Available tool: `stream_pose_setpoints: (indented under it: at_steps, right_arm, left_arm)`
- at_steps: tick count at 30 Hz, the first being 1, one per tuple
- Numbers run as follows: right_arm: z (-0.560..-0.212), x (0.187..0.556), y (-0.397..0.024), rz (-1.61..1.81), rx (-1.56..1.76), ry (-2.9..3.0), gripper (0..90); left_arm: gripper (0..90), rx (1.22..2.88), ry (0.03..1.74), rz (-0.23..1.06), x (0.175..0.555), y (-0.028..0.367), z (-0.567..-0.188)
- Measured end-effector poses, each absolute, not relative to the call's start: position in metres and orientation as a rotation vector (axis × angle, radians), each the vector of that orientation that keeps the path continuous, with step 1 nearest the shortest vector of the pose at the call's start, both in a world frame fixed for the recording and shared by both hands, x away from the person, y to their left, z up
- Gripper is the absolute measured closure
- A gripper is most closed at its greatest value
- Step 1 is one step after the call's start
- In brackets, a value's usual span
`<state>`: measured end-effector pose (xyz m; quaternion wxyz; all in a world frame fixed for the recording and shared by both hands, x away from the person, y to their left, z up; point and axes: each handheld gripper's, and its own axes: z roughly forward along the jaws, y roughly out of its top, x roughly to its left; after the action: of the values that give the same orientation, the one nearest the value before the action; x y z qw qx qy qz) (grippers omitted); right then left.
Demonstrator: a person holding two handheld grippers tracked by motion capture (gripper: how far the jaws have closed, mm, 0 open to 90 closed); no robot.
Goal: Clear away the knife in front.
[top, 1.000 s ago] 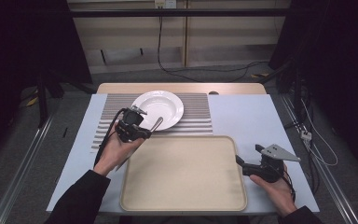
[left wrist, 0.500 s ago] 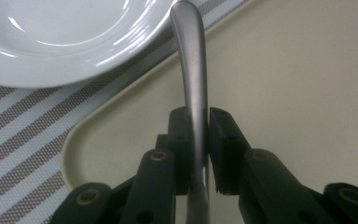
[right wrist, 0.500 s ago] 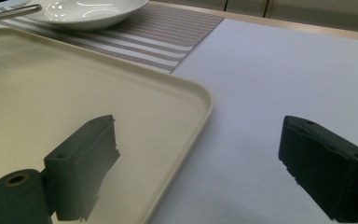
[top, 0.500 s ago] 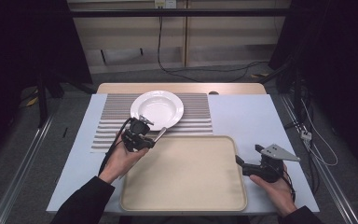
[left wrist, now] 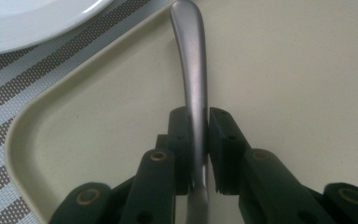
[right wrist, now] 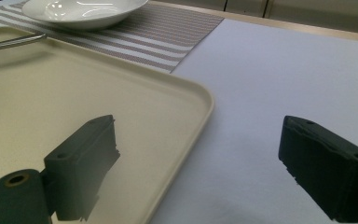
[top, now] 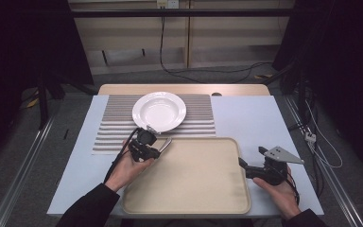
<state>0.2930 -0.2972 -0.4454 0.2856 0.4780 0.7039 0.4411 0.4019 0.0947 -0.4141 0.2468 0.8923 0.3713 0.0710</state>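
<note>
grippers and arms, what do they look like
Both are black two-jaw tools. The left gripper trails a black cable; in its own view the jaws show brass-coloured pivot pins and ribbed pads. The right gripper carries a grey three-cornered plate on top. The person wears dark long sleeves.

Your left gripper point(top: 157, 147) is clamped shut, forearm angled inward; your right gripper point(top: 251, 163) rests low, jaws wide apart.

We see our left gripper point(left wrist: 198, 140) clamping a metal utensil handle point(left wrist: 190, 60) between its black jaws, above the beige tray point(left wrist: 279, 79). Beyond the tray's rounded corner lie a striped placemat point(left wrist: 9, 81) and white plate point(left wrist: 28, 18).
</note>
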Motion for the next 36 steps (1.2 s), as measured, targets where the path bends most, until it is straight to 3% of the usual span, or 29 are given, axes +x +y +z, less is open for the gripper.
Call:
stream_pose_setpoints:
  at_steps: [33, 36]
  right_arm:
    - [-0.445, 0.293, -0.296, 1.178, 1.267, 1.888, 11.5]
    - [-0.445, 0.293, -0.296, 1.180, 1.270, 1.888, 11.5]
  left_arm:
    - [79.0, 2.380, 1.119, 0.104, 0.390, 0.094, -0.430]
    - [75.0, 2.380, 1.102, 0.073, 0.391, 0.096, -0.430]
